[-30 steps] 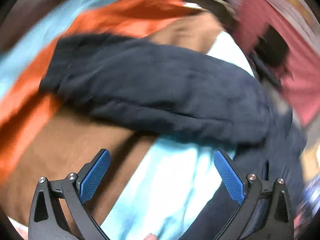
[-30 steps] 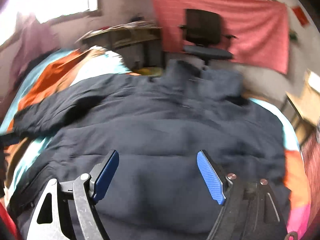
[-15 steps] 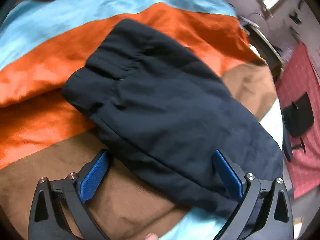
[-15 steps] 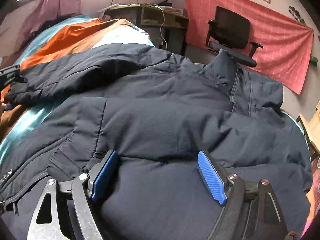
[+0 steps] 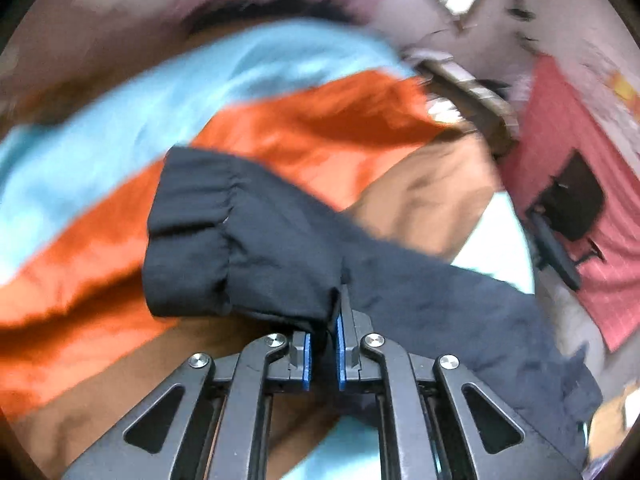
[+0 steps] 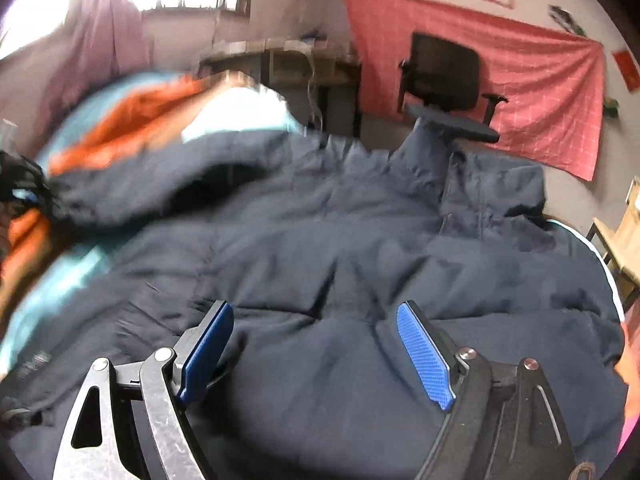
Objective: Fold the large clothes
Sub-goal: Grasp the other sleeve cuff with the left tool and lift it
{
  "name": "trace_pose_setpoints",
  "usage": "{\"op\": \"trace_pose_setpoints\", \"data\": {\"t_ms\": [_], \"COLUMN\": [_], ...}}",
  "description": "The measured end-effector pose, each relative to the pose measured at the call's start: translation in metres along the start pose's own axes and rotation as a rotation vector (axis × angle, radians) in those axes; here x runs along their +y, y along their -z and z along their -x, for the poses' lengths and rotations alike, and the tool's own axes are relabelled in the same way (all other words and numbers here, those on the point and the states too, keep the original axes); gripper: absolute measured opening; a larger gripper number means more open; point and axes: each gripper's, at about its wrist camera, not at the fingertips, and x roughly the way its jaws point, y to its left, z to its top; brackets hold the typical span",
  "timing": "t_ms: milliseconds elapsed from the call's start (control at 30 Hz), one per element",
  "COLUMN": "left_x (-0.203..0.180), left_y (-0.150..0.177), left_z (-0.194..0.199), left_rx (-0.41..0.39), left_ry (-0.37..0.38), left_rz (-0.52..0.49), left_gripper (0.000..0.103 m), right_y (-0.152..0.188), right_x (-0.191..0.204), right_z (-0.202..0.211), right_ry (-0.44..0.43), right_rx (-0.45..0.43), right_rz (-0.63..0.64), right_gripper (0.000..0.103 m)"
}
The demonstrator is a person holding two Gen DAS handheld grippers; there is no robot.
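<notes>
Sleeve (image 5: 240,240) of dark jacket (image 6: 340,260), spread on the bed (image 5: 100,140), is being pinched at frame centre by just-closed left gripper (image 5: 323,336); right gripper (image 6: 316,344) is being held released. Sleeve should be carried across the body, kept taut.

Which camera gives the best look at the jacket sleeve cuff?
The left wrist view: the cuff fills the centre, its gathered edge clear, with the left gripper shut on the sleeve beside it. The right wrist view shows only a blurred sleeve at far left.
</notes>
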Motion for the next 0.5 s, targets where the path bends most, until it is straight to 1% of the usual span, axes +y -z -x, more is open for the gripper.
{"op": "trace_pose_setpoints", "data": {"t_ms": [100,167,233,300,400,500], "left_x": [-0.045,-0.074,-0.106,-0.136,-0.185,-0.219], "left_y": [-0.007,-0.007,0.0,0.012,0.04,0.073], "left_z": [0.048,0.07,0.101,0.125,0.166,0.188], "left_rx": [-0.141,-0.194,-0.246,-0.283,-0.329,-0.342], "left_ry": [0.107,0.187,0.287,0.38,0.534,0.632], "left_rz": [-0.161,-0.243,-0.337,-0.427,-0.587,-0.718], "left_gripper": [0.007,0.007,0.007,0.007,0.007,0.007], "right_y": [-0.003,-0.003,-0.002,-0.002,0.0,0.002], "right_x": [-0.009,-0.016,-0.024,-0.031,-0.046,-0.063], "right_z": [0.021,0.035,0.047,0.059,0.08,0.1], "right_ry": [0.013,0.024,0.03,0.047,0.082,0.138], "right_rx": [-0.025,-0.032,-0.031,-0.028,-0.033,-0.041], "right_rz": [-0.018,-0.019,-0.023,-0.029,-0.038,-0.037], "right_gripper": [0.082,0.082,0.083,0.083,0.083,0.084]}}
